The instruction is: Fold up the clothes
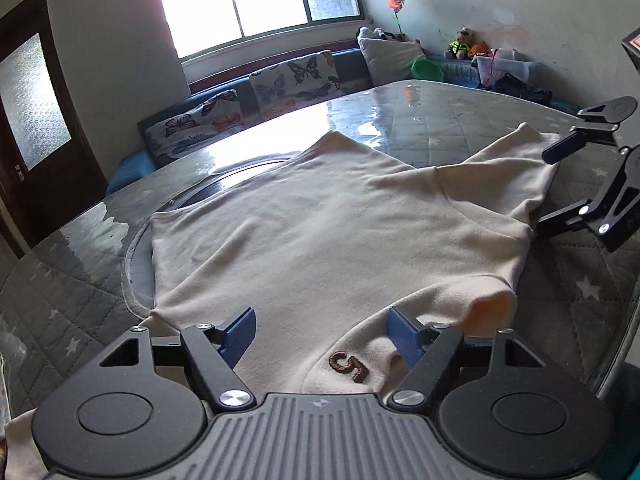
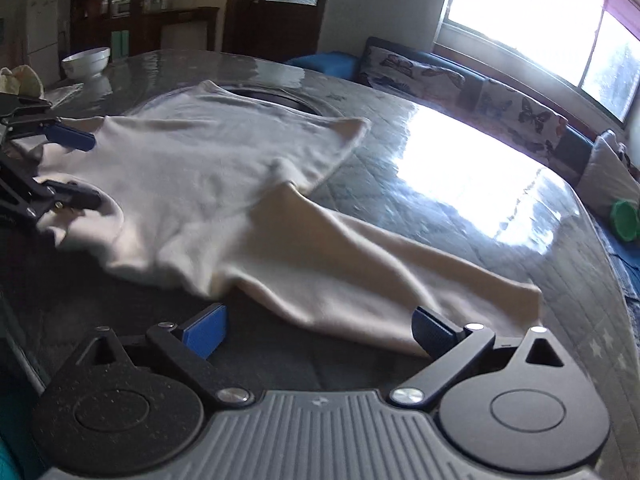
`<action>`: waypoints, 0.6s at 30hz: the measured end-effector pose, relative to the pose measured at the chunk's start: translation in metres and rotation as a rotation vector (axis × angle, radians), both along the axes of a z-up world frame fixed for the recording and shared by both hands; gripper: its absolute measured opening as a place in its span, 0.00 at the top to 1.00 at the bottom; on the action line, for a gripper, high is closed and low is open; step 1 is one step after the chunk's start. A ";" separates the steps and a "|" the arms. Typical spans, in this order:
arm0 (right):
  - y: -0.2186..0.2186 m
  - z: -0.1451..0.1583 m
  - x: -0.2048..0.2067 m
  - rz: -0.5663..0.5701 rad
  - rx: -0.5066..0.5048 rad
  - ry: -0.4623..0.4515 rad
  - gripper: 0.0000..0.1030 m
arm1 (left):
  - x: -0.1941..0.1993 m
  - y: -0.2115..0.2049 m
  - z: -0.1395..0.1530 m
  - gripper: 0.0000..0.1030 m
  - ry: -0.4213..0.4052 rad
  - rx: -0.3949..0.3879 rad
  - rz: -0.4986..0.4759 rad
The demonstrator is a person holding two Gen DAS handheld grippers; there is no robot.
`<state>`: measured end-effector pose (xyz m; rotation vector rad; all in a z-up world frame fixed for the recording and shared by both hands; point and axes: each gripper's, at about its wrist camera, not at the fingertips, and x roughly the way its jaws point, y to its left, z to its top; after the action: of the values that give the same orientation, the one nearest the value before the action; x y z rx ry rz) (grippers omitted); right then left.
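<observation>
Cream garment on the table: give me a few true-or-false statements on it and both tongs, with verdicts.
1. The cream garment lies spread on the table. True.
2. The left tongs are clamped shut on a sleeve. False: their jaws stand open over the cloth near the brown letter patch.
3. The right tongs stand open at the sleeve. True.
4. A white bowl sits on the garment. False: it stands apart, at the table's far edge.
5. The garment is folded into a neat square. False: it lies unfolded.
</observation>
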<state>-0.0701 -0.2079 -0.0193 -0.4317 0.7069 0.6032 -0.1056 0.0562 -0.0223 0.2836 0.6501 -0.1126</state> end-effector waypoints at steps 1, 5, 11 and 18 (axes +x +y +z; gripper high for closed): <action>-0.006 0.001 -0.001 -0.014 0.001 0.004 0.04 | 0.000 0.000 0.003 0.27 -0.003 0.003 -0.004; -0.023 0.012 0.009 -0.084 0.039 -0.011 0.04 | 0.006 -0.004 0.021 0.27 -0.039 -0.025 -0.025; -0.060 0.011 0.051 -0.292 0.111 -0.016 0.18 | 0.023 -0.034 0.028 0.29 -0.050 -0.083 -0.092; -0.104 -0.002 0.078 -0.474 0.154 0.011 0.41 | 0.038 -0.071 0.009 0.55 -0.012 -0.127 -0.161</action>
<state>0.0079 -0.3119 -0.0214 -0.1084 0.7362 0.2092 -0.0671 -0.0153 -0.0137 0.2141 0.6049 -0.3049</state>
